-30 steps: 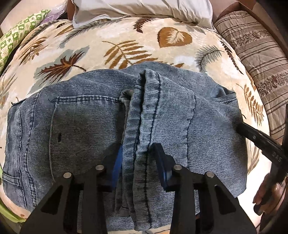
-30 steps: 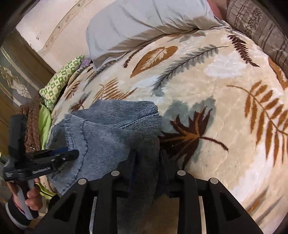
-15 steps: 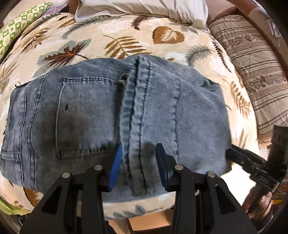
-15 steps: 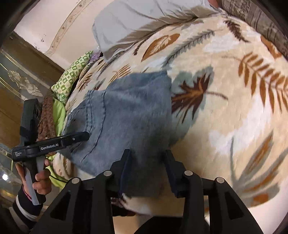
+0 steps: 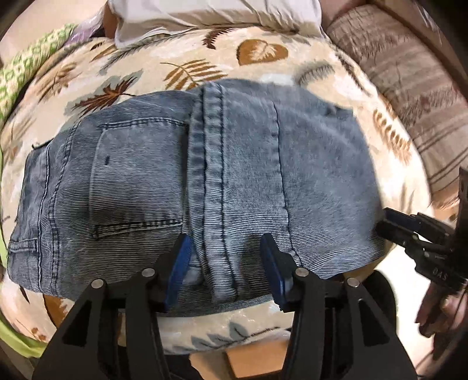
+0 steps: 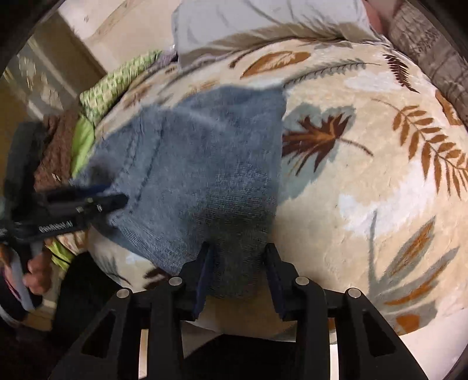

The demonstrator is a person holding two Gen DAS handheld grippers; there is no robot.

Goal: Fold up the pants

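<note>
The blue denim pants [image 5: 204, 181] lie folded into a flat rectangle on the leaf-print blanket [image 5: 257, 55], back pocket up on the left. My left gripper [image 5: 225, 254] is open, its jaws either side of the thick seam at the pants' near edge, not pinching it. My right gripper [image 6: 238, 258] is open at the near right corner of the pants [image 6: 201, 172], with the cloth between its jaws and not clamped. The right gripper also shows in the left wrist view [image 5: 389, 222], and the left gripper in the right wrist view [image 6: 117, 201].
A grey-white pillow [image 5: 210, 14] lies at the head of the bed. A striped brown cushion [image 5: 409, 73] is at the right. Green patterned cloth [image 6: 117, 84] and a brown knit [image 6: 58, 152] lie at the left edge. The bed's front edge is just below the pants.
Both grippers have let go of the denim and opened wider. The pants have dropped flat onto the blanket, and both grippers have pulled back toward the bed's front edge.
</note>
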